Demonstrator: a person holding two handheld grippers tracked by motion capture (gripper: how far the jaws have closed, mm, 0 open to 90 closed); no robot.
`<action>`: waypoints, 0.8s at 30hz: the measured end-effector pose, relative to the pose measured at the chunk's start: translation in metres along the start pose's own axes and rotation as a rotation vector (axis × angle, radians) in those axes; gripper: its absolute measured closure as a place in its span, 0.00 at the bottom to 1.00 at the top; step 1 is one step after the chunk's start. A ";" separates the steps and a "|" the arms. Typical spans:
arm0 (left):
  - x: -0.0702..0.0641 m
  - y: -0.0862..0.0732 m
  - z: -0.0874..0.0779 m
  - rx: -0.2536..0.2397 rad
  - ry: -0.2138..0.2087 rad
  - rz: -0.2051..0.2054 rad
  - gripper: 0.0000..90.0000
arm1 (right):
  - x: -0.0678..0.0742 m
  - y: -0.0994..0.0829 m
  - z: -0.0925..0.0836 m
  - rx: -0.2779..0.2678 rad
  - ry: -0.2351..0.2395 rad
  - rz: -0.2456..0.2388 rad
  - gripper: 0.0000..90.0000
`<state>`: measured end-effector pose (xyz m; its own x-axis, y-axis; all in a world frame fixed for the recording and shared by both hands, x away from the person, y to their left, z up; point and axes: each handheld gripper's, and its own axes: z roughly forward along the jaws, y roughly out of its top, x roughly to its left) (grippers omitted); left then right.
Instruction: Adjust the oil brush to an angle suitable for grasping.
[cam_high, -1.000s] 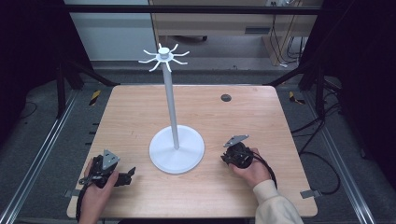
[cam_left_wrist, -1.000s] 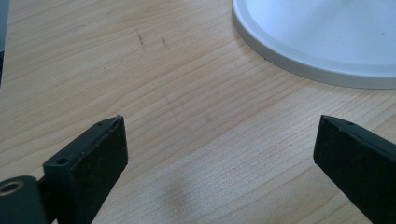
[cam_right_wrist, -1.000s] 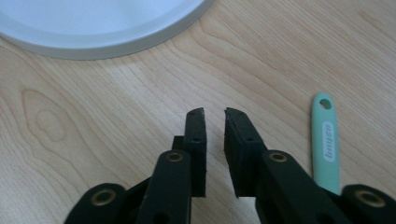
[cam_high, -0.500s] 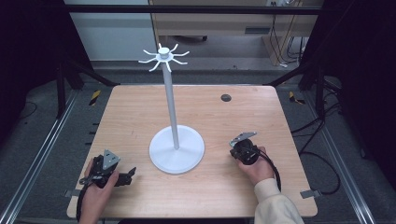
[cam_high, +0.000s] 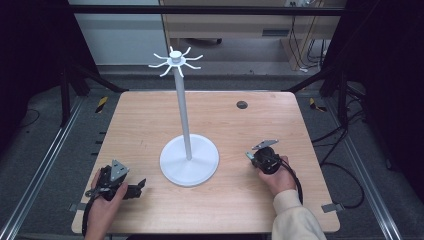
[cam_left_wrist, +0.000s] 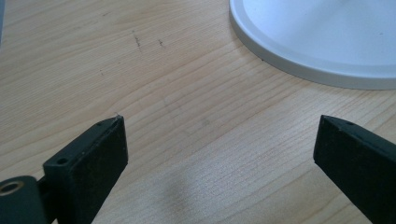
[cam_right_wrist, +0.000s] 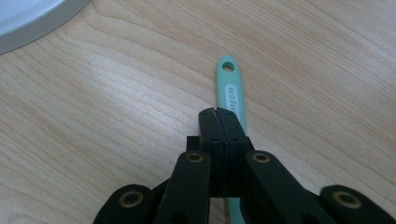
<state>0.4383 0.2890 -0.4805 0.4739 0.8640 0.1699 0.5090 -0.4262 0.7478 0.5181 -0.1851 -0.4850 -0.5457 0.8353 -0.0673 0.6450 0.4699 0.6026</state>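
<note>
Worktop (cam_high: 150, 120): I see bare light wood over most of it, with a small dark disc (cam_high: 242, 104) near the far edge.
Stand (cam_high: 189, 160): white round base at the middle of the worktop; an upright pole carries a ring of hooks (cam_high: 175, 61) at its top, all bare.
Left claw (cam_high: 136, 187): held low near the near-left corner in my left hand (cam_high: 102, 210); its jaws stand wide apart over bare wood, the stand's base rim just beyond.
Right claw (cam_right_wrist: 218, 116): toward the right edge, in my right hand (cam_high: 280, 177); jaws pressed together over a green handle.
Green handle (cam_right_wrist: 230, 95): flat on the wood, its holed end past the jaw tips; I cannot tell whether it is pinched.
Open room: free wood along the far and near edges.
</note>
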 end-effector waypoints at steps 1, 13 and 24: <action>0.000 0.000 0.000 0.000 0.000 0.000 0.03 | 0.000 0.000 0.000 0.001 -0.002 0.002 1.00; -0.004 0.002 0.000 0.001 -0.009 0.018 0.03 | -0.010 0.001 0.001 0.011 -0.065 0.048 1.00; -0.004 0.002 0.002 0.004 -0.011 0.020 0.03 | -0.035 -0.004 -0.001 -0.008 -0.109 0.158 1.00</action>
<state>0.4388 0.2836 -0.4809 0.4919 0.8523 0.1775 0.5022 -0.4444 0.7418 0.5335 -0.2164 -0.4841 -0.3762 0.9248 -0.0571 0.7135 0.3285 0.6189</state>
